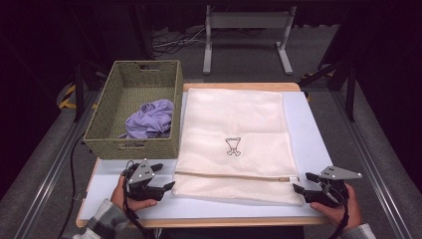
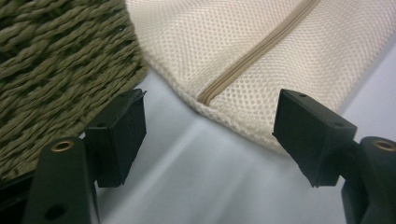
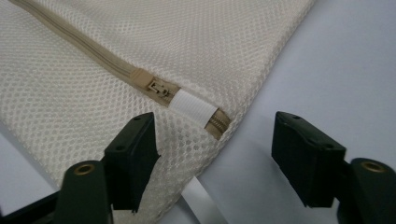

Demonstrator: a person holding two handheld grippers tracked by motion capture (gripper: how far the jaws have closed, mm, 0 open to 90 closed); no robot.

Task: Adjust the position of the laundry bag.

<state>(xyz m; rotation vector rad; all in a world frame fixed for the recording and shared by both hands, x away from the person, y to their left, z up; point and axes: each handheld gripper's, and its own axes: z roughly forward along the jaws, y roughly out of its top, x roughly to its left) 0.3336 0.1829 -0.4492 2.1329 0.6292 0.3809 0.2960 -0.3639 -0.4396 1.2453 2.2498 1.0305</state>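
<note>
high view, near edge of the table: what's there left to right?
left gripper → zip end of the mesh laundry bag → right gripper. Both sets of jaws stand open with nothing between them. The wicker basket sits farther back at the left, so it is left out of the row.

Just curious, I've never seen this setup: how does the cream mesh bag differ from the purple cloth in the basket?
The mesh bag lies spread flat on the table; the purple cloth sits crumpled in the woven basket. The bag is cream netting with a zipper and a small printed mark; the cloth is plain and looks smooth. The bag covers far more area than the bunched cloth. Both are soft fabric, and neither is held.
</note>
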